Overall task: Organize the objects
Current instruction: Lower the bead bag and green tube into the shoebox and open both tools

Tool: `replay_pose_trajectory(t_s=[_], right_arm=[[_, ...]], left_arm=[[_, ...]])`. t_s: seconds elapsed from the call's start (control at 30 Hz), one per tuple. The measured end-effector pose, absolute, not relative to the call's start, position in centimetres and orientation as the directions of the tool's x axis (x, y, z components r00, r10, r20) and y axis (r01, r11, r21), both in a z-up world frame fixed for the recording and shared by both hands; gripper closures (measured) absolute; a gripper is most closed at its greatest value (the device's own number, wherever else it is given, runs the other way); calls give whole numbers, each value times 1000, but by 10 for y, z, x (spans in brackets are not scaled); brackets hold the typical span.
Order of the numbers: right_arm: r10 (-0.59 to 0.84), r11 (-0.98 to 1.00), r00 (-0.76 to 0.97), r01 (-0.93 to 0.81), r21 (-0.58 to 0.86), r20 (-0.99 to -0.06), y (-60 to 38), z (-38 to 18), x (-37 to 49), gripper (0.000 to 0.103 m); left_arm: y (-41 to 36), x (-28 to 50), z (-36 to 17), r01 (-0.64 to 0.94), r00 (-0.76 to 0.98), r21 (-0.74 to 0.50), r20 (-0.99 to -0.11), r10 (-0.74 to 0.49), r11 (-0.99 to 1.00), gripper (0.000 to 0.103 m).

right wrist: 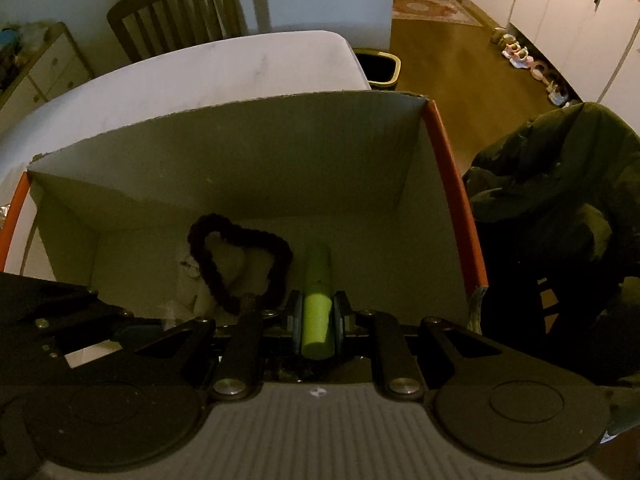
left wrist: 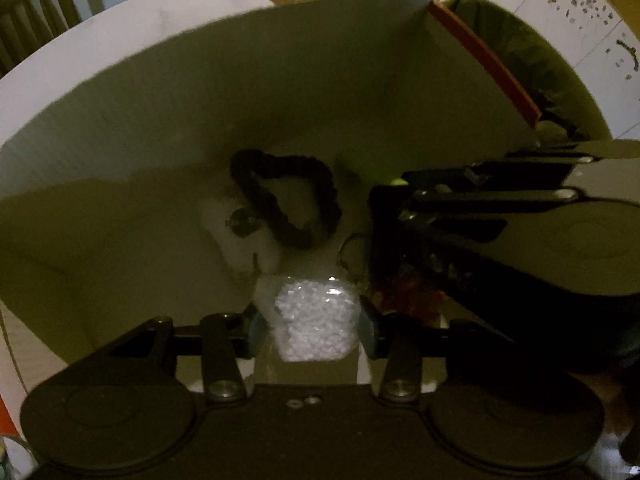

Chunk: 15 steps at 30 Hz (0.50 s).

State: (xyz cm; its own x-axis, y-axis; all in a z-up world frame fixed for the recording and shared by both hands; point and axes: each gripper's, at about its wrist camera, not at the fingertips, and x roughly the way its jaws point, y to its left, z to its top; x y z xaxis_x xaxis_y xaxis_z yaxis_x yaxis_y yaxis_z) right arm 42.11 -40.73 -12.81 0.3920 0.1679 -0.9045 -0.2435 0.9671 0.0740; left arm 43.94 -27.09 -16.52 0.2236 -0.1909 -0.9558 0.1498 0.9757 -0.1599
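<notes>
Both grippers point down into an open cardboard box (right wrist: 260,160) with orange edges. My left gripper (left wrist: 310,332) is shut on a clear bag of small white beads (left wrist: 316,320), low over the box floor. My right gripper (right wrist: 318,320) is shut on a light green cylinder (right wrist: 317,292) that sticks out past the pads toward the box bottom. In the left wrist view the right gripper (left wrist: 400,196) reaches in from the right, close beside the bag. A black braided loop (right wrist: 212,276) lies on a white item (left wrist: 240,248) on the box floor, just left of the cylinder.
The box stands on a white table (right wrist: 200,64) with a wooden chair (right wrist: 188,8) behind it. A dark jacket (right wrist: 560,184) hangs over a chair at the right. A black bin (right wrist: 378,68), shoes (right wrist: 520,56) and white cabinets (right wrist: 560,20) lie farther off.
</notes>
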Motion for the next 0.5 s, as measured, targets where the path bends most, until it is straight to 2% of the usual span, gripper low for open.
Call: replay_pose_trajectory(t_s=[0.13, 0.27, 0.33, 0.43, 0.5], right_arm=[[175, 966, 389, -246, 81, -905, -408, -129, 421, 87], [181, 966, 386, -244, 89, -905, -410, -128, 423, 87], [184, 965, 388, -244, 92, -903, -410, -127, 422, 87], [189, 965, 390, -245, 96, -901, -412, -124, 419, 87], [189, 964, 398, -248, 93, -898, -413, -121, 417, 87]], left_arm=[[-269, 437, -165, 149, 222, -160, -956, -191, 976, 54], [-266, 434, -163, 136, 230, -164, -954, -192, 977, 37], [-265, 431, -159, 141, 250, -165, -948, -196, 976, 37], [-262, 425, -154, 140, 273, -159, -943, -192, 977, 27], [-260, 420, -151, 137, 287, -157, -939, -191, 978, 26]])
